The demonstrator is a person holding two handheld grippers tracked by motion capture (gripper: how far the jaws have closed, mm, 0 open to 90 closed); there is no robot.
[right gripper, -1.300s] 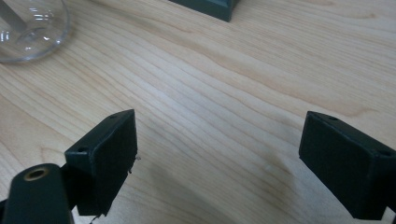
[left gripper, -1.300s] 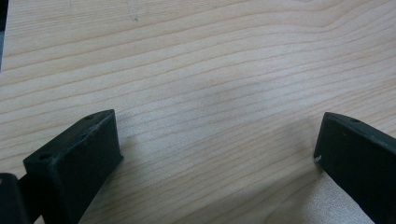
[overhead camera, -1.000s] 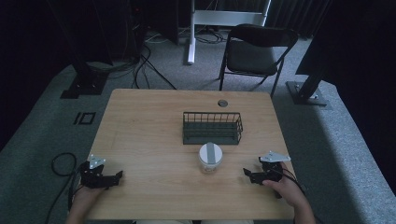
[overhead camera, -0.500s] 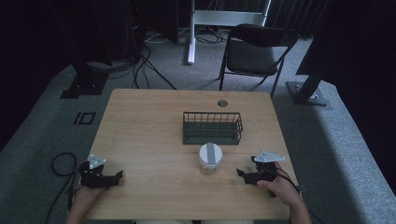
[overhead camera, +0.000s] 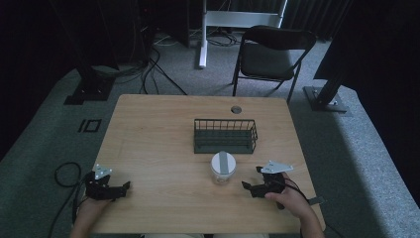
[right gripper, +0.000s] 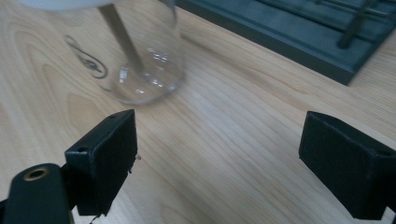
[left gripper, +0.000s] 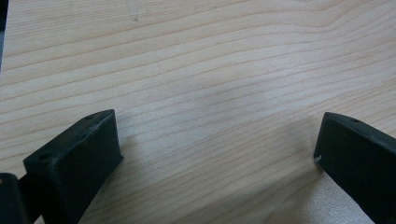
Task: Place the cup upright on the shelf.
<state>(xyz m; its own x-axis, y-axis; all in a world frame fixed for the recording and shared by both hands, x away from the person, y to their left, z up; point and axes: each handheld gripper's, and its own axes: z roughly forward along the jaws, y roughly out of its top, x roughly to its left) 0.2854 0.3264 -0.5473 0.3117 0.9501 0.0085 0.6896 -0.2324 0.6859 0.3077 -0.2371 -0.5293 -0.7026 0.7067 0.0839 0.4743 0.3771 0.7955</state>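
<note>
A clear glass jar (overhead camera: 222,167) with a white lid stands on the wooden table (overhead camera: 153,134), just in front of a dark wire basket (overhead camera: 225,135). My right gripper (overhead camera: 251,178) lies low on the table a short way right of the jar, open, jaws pointing at it. In the right gripper view the jar (right gripper: 140,51) stands ahead and to the left of the open gripper (right gripper: 224,158), with the basket's base (right gripper: 299,32) behind. My left gripper (overhead camera: 124,186) rests open near the front left corner. In the left gripper view, bare wood lies between its jaws (left gripper: 219,144).
A round grommet hole (overhead camera: 236,109) sits near the table's far edge. Beyond the table stands a black folding chair (overhead camera: 272,52). Cables (overhead camera: 64,173) and stand bases lie on the grey carpet.
My right gripper has slid left along the table, closing in on the jar. The left gripper, the jar and the basket have stayed put.
</note>
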